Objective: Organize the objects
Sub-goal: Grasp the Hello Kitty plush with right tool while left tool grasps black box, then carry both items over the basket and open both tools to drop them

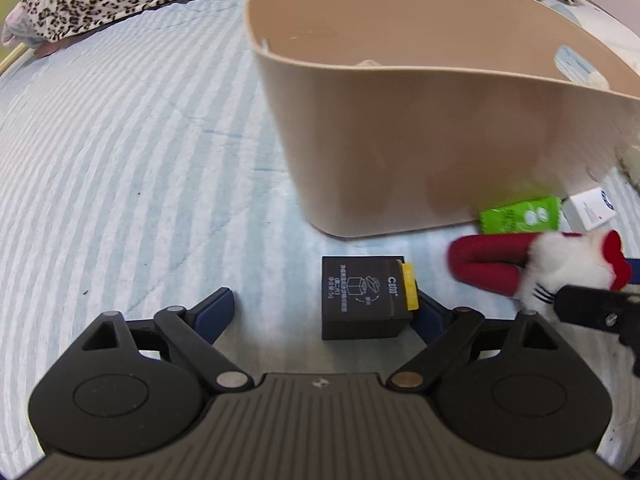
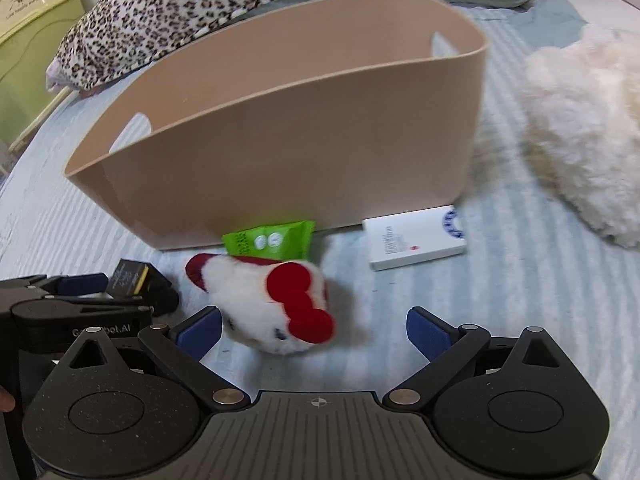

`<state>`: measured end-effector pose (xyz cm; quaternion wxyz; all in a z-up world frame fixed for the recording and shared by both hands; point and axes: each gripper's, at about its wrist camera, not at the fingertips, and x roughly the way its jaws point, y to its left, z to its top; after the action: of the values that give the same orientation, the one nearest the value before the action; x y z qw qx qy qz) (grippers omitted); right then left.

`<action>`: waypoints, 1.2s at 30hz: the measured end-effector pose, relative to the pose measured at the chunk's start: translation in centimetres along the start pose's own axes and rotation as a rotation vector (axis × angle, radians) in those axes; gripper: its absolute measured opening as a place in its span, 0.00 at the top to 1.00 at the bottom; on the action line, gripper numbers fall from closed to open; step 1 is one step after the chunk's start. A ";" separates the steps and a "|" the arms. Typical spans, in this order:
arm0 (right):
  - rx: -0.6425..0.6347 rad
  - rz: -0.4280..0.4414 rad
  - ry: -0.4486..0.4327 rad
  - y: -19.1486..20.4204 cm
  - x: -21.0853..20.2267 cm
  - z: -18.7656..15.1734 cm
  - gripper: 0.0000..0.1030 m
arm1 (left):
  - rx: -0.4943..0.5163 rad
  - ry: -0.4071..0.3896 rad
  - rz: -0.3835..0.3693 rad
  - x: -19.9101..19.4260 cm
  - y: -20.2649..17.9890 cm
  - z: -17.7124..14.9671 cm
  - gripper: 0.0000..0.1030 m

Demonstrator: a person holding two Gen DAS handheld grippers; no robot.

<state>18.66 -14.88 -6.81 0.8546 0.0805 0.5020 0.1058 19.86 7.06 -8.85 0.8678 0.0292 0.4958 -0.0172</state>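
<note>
In the left wrist view, the left gripper (image 1: 322, 314) has its jaws wide apart, and the black box (image 1: 366, 298) lies on the striped bed cover (image 1: 120, 160) between them, close to the right finger. The beige basket (image 1: 420, 152) stands just behind the box. A green packet (image 1: 520, 215) lies at the basket's foot.

In the right wrist view, the right gripper (image 2: 314, 332) is spread open too, holding nothing. The plush toy (image 2: 276, 304) with the red bow lies between its fingers, nearer the left finger. A white box (image 2: 414, 237) lies in front of the basket, near the fluffy white cushion (image 2: 580, 128)
</note>
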 end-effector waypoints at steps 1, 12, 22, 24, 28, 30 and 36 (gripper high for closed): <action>-0.003 0.000 0.004 0.3 0.4 0.1 0.03 | -0.004 -0.002 -0.005 0.1 0.3 0.1 0.09; -0.051 -0.042 0.014 2.6 2.6 0.9 0.20 | 0.033 -0.100 -0.043 0.5 0.9 0.4 0.36; -0.095 -0.002 -0.005 2.6 0.0 0.0 0.46 | 0.054 -0.090 -0.048 -1.7 0.6 0.5 0.55; -0.086 -0.002 -0.021 2.2 -1.1 -0.4 0.46 | 0.051 -0.092 -0.054 -2.7 1.2 -0.1 0.55; -0.062 0.013 -0.056 1.2 -3.3 -0.6 0.46 | 0.061 -0.124 -0.053 -4.5 0.9 -1.6 0.55; -0.063 0.014 -0.077 0.7 -4.2 -0.3 0.46 | 0.074 -0.158 -0.032 -5.6 0.6 -1.5 0.55; -0.019 0.019 -0.156 -1.8 -8.1 -0.9 0.46 | 0.088 -0.243 -0.012 -9.2 -0.4 -0.7 0.55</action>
<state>14.24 -18.69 -0.83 0.8909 0.0851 0.4319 0.1120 14.55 6.69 -1.30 0.9193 0.0622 0.3857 -0.0475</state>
